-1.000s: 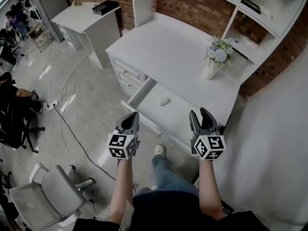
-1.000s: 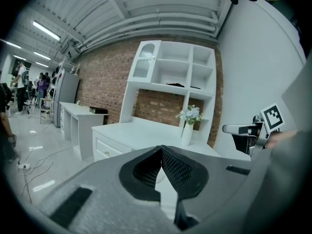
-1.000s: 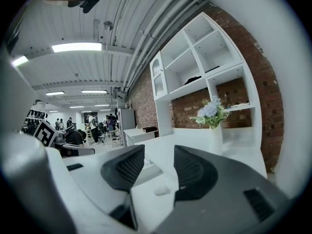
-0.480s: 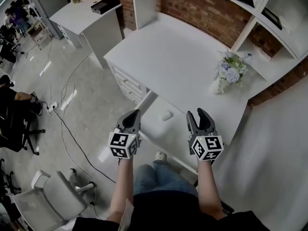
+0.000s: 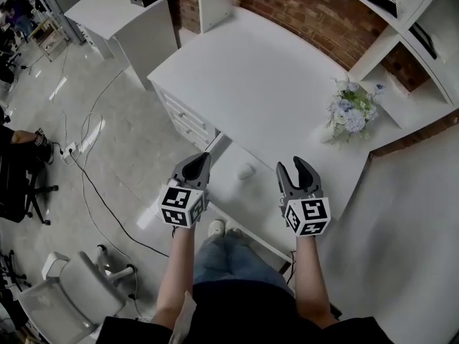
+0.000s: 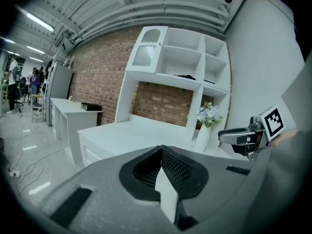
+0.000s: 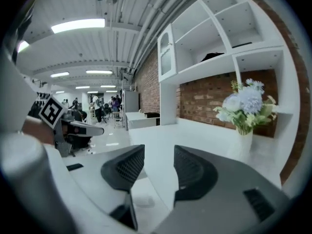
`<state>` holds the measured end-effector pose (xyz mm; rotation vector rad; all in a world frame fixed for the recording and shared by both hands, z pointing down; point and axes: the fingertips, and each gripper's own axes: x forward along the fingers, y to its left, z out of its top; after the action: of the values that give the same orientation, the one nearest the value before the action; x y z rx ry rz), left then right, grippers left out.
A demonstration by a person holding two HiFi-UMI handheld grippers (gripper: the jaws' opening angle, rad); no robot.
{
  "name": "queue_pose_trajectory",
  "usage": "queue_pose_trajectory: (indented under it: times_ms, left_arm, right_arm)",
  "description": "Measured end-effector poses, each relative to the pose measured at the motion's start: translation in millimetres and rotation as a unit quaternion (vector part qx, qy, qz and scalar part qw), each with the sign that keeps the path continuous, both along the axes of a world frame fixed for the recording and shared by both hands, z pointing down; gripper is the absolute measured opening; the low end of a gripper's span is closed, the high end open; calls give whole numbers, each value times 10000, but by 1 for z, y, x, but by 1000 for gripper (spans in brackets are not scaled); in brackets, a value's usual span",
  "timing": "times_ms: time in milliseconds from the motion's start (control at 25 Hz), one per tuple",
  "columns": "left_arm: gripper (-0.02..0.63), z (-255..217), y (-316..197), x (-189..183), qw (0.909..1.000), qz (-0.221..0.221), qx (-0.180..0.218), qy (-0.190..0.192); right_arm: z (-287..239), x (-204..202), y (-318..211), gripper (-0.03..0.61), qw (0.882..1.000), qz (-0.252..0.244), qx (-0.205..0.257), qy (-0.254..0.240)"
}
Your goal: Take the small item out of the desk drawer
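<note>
White desk [image 5: 272, 84], drawer [image 5: 247, 192] partly hidden, left gripper [image 5: 201, 160] closed, right gripper [image 5: 291, 165] apart, empty

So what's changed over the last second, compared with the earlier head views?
Both tools came forward with the person toward the desk: the left tool and right tool now sit either side of the small item in the open drawer. Nothing taken hold of or let go. Unchanged: left tool shut, right tool open and empty, item lying in the drawer, flower vase on the desk.
</note>
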<state>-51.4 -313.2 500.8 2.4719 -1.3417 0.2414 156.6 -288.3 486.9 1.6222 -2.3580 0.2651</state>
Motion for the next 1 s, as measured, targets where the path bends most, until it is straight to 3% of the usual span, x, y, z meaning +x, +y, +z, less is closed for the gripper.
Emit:
queue_pose_trajectory:
  times_ms: [160, 280, 400, 520, 640, 760, 840, 1000]
  left_arm:
    - [9, 8, -9, -4, 10000, -13, -79, 55]
    - [9, 15, -13, -11, 9999, -15, -139, 47]
    - [9, 25, -15, -15, 9996, -63, -264, 113]
    - [9, 35, -15, -22, 9991, -169, -364, 164]
    - [9, 44, -15, -28, 9985, -256, -452, 183]
    - [9, 54, -14, -31, 9979, -301, -540, 190]
    - [9, 59, -13, -31, 9975, -325, -599, 197]
    - [9, 69, -13, -31, 9966, -341, -721, 183]
  right_arm:
    - [17, -26, -15, 169, 9882, -875, -193, 1244]
    - [36, -55, -18, 169, 9584, -1702, -320, 2268]
    - [67, -76, -17, 169, 9024, -2605, -413, 3407]
    - [106, -94, -13, 184, 8307, -3431, -489, 4358]
    - [146, -105, -6, 193, 7593, -4092, -594, 5025]
    - [183, -109, 2, 200, 6952, -4611, -716, 5468]
    - [202, -111, 6, 206, 6601, -4867, -729, 5675]
    - [234, -110, 5, 232, 6076, -5094, -814, 6039]
